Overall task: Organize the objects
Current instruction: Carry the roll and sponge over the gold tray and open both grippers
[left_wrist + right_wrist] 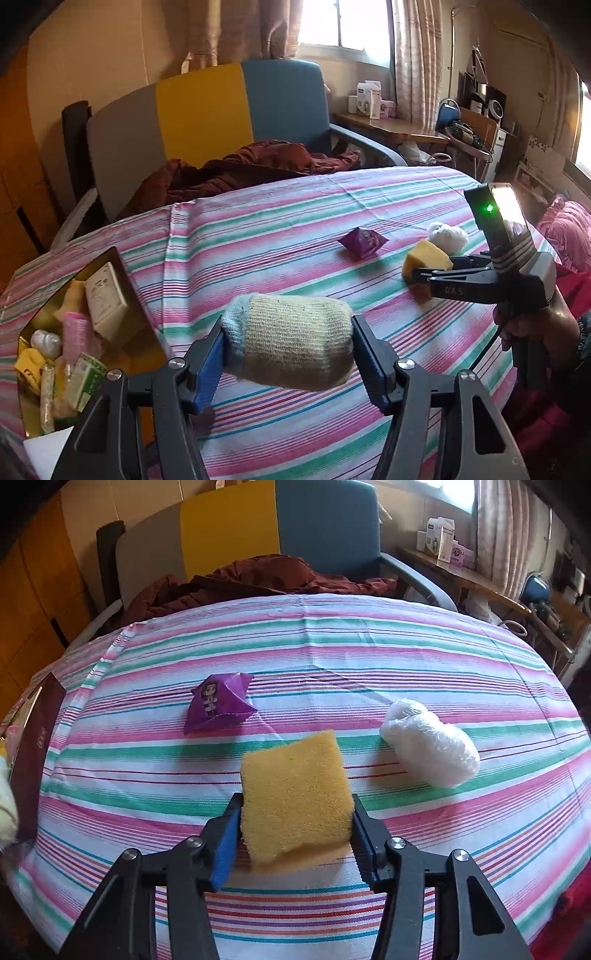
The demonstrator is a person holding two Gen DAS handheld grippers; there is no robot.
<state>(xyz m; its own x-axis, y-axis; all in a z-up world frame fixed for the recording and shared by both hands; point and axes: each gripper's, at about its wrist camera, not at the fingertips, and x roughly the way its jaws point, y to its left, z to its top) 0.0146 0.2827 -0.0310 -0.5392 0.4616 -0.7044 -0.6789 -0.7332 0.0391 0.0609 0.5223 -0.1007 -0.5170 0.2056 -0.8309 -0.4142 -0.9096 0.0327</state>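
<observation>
Filling the box (122,273) at nine o'clock: left gripper (288,354) clamps a knitted roll (291,339), right gripper (295,834) squeezes the yellow sponge (295,786); purple packet (218,705) and white bundle (432,746) remain on the tabletop (332,657).

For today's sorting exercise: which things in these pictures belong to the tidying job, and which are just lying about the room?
Part of the job:
knitted roll in the left claw
yellow sponge in the right claw
purple packet
white bundle
box of collected items

Lying about:
chair
maroon cloth
cartons on the far desk
</observation>
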